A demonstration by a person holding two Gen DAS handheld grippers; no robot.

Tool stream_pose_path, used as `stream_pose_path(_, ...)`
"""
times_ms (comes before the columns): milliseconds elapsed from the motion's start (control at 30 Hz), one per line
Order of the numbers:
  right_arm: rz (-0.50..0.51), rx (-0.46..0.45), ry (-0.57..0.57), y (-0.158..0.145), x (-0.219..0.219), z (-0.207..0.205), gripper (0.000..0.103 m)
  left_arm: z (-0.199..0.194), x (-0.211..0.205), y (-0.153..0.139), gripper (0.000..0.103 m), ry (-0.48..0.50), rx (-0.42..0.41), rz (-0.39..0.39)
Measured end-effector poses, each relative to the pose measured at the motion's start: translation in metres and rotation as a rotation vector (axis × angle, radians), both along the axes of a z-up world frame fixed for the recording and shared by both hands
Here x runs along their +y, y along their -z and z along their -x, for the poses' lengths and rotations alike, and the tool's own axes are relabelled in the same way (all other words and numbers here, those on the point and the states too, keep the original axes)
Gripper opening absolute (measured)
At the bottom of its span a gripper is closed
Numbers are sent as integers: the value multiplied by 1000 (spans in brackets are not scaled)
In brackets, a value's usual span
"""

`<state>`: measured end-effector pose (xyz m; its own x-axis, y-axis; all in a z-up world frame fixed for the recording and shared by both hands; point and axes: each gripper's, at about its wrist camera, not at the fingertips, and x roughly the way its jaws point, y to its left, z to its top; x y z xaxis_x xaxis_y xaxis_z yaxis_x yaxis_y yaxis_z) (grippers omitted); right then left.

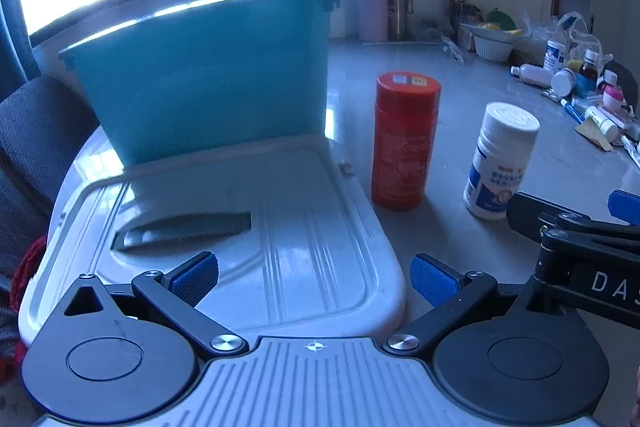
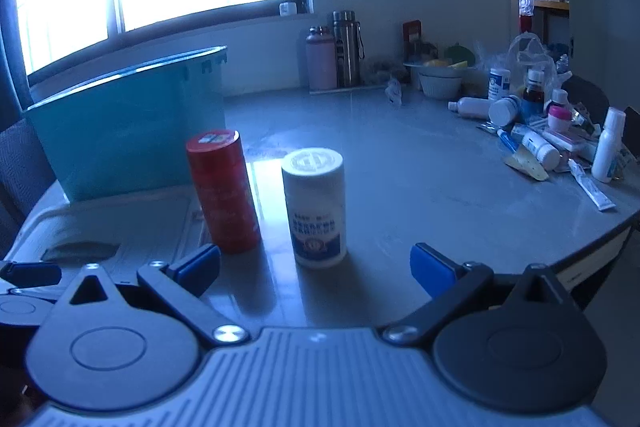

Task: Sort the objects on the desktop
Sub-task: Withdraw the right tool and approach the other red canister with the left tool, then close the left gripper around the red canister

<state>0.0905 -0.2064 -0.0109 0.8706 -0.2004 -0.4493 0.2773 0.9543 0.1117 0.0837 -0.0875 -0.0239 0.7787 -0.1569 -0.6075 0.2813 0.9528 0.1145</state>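
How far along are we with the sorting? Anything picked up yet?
Barely started, by the look of it. The teal bin is open, its white lid lying flat in front; its inside isn't visible. Nothing is in hand: the left hand-held gripper and right hand-held gripper are both open. The red canister, white bottle and the clutter pile remain on the table.

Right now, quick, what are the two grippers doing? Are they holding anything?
Left gripper: open, holding nothing, above the white lid.
Right gripper: open, holding nothing, facing the white bottle.
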Motion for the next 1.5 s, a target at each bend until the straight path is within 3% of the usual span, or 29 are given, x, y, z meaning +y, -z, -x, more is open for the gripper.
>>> stream_pose_path(400, 8, -42, 66, 7, -19, -14, 102, -27, -10, 1, 103, 5, -32, -3)
stream_pose_path(1500, 10, -2, 56, 21, -30, -29, 102, -76, -28, 12, 103, 39, -21, -4)
